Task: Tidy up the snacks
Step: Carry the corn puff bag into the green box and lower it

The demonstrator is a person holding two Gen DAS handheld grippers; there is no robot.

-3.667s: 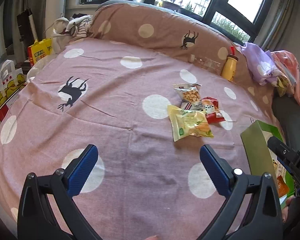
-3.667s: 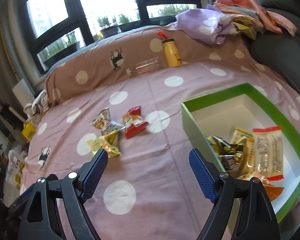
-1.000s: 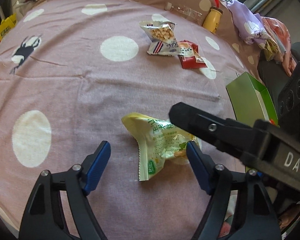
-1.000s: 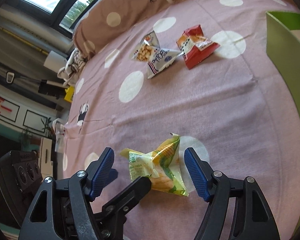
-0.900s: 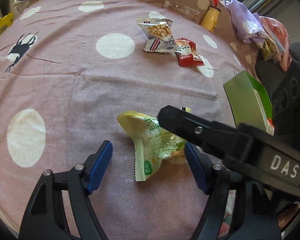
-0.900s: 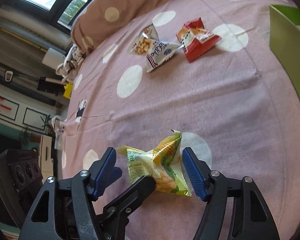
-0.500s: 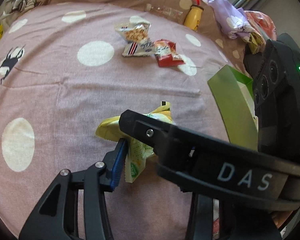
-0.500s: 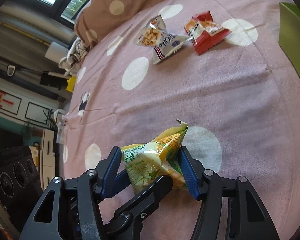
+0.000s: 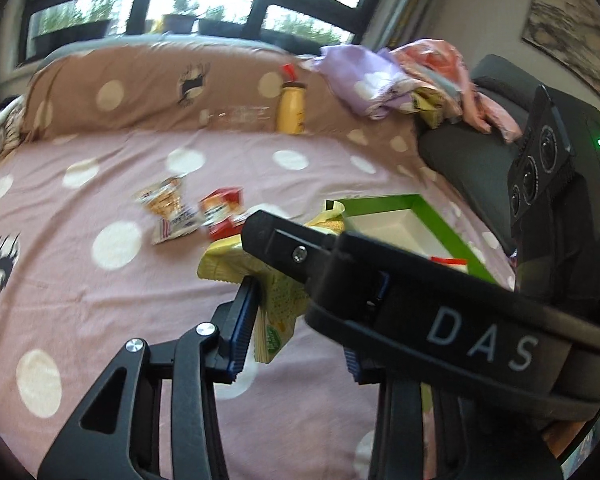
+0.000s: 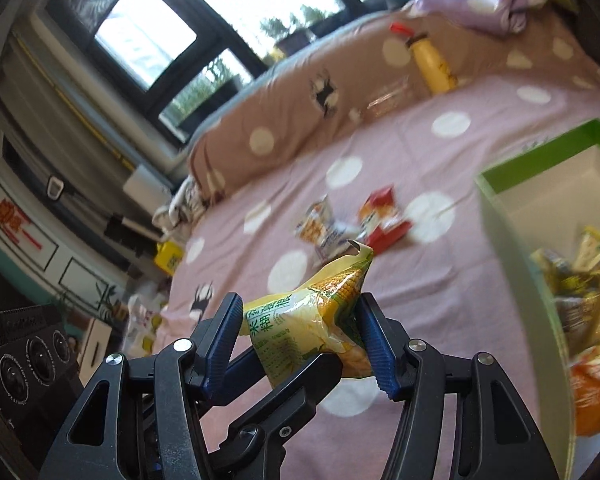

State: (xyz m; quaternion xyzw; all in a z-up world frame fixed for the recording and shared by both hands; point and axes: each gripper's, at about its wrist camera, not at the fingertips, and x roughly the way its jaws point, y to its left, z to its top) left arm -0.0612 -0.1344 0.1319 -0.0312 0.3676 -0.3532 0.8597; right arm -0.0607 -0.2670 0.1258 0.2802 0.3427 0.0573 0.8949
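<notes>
Both hand-held grippers, left (image 9: 300,316) and right (image 10: 302,336), are closed on the yellow corn snack packet (image 10: 312,320), held above the bed (image 9: 100,300), left of the green box (image 10: 512,216).

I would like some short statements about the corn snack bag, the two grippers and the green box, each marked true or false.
1. The right gripper clamps the yellow corn snack bag. True.
2. The green box is empty. False: several packets lie in it.
3. Two snack packets remain on the bedspread: a red packet and a white packet. True.
4. The left gripper is wide open, away from the bag. False: it is closed on the bag too.
</notes>
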